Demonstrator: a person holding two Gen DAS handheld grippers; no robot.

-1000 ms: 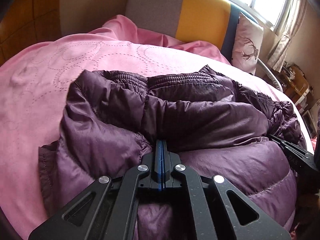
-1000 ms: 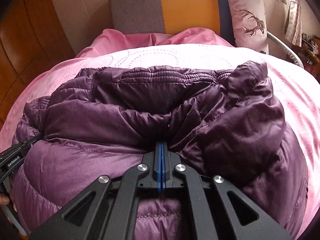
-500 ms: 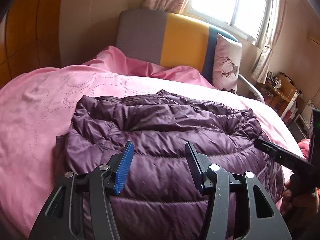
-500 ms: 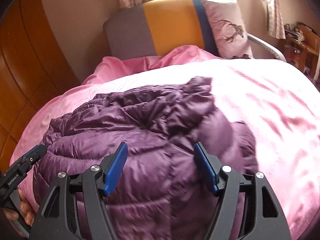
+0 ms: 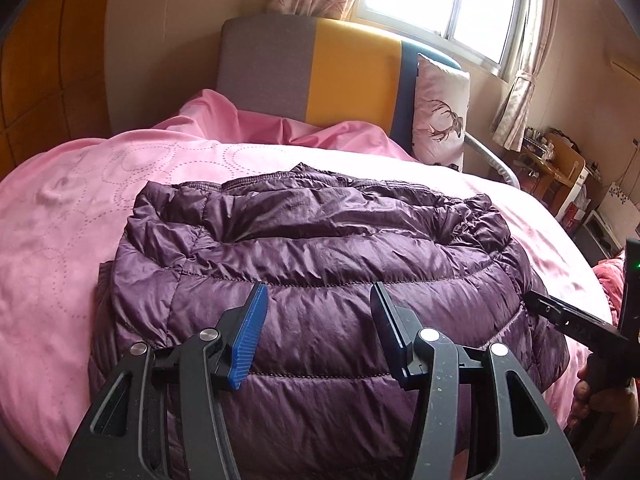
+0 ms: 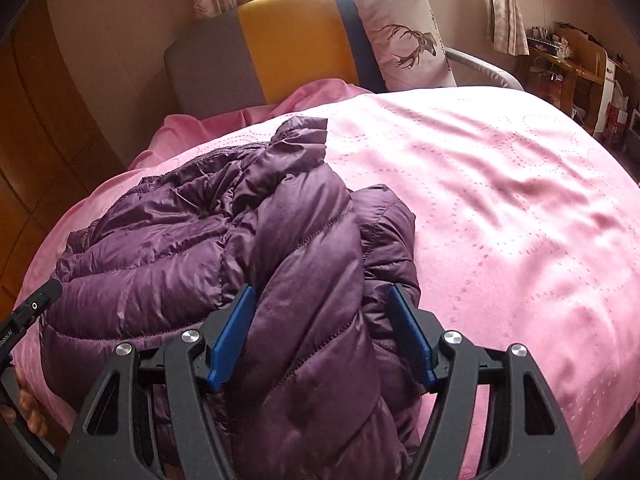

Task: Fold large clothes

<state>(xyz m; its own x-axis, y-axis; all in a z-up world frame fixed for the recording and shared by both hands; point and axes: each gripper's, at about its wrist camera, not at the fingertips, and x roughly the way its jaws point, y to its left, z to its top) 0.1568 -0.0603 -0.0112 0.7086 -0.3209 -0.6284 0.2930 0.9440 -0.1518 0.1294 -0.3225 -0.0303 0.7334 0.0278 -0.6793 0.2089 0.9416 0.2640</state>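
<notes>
Left wrist, jacket (image 5: 320,264), deer pillow (image 5: 440,116) beyond

We see the purple down jacket (image 6: 248,264) only in part: its near hem drops behind the gripper frames and the bottom edge. Clutter on the wooden desk (image 5: 556,160) by the window stays too small to identify.

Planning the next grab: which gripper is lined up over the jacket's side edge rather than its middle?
The right gripper: its open fingers straddle the purple jacket's right edge beside bare pink bedspread. The left gripper, also open, faces the jacket's broad middle panel.
</notes>
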